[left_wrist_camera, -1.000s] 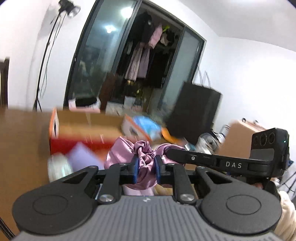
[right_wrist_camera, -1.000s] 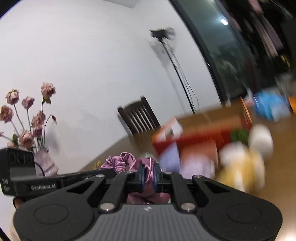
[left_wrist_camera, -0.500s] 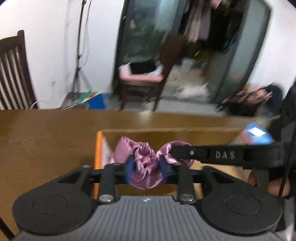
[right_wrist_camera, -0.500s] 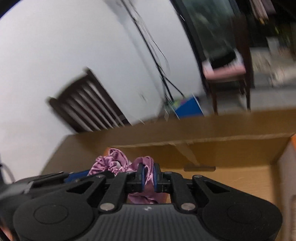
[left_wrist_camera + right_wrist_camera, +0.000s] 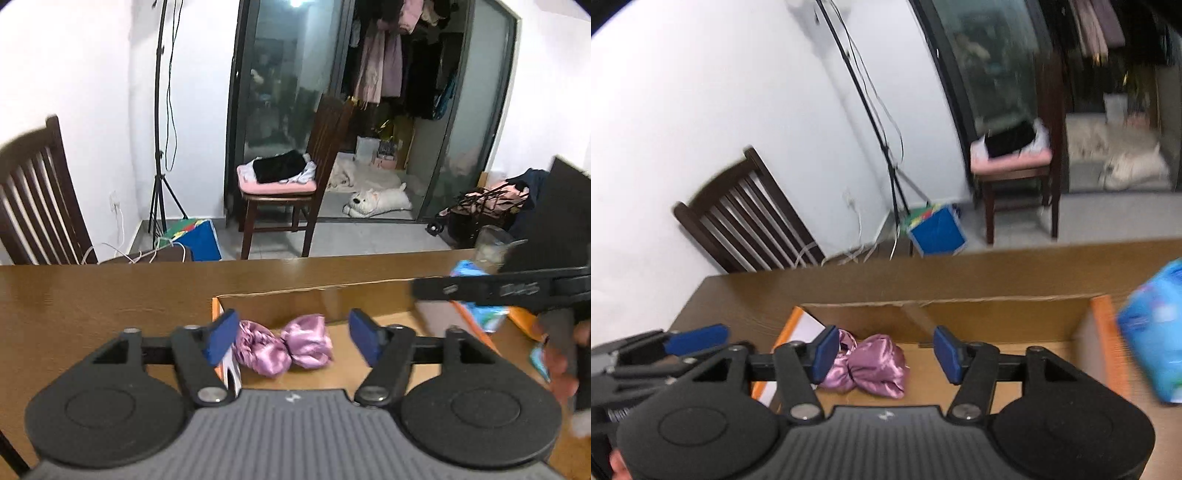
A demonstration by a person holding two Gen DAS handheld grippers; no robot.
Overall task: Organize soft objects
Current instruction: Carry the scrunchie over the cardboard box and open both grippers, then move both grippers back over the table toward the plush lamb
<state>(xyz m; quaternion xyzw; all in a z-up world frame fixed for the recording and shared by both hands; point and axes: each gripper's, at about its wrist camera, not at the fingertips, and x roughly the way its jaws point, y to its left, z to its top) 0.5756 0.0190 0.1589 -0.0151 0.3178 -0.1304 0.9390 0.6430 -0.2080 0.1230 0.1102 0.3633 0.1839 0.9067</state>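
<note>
I have both tools hanging over the open brown cardboard box with orange edges [image 5: 332, 291] on the brown wooden table [image 5: 92, 295]. My left gripper [image 5: 293, 338] has its blue-padded fingers spread wide, pinching nothing. My right gripper [image 5: 884, 350] is spread just as wide and empty too. The shiny purple satin cloth bundle, pinched in the middle like a bow [image 5: 282, 349], lies on the box floor near its left wall, below the gap of each tool and touching neither. In the right wrist view the bundle [image 5: 866, 365] sits just beside the left pad. A light blue plastic pack [image 5: 1156, 332], blurred, stands on the table just outside the box's right wall. Beyond the table stands a dark wooden chair with a pink cushion [image 5: 291, 184].
</note>
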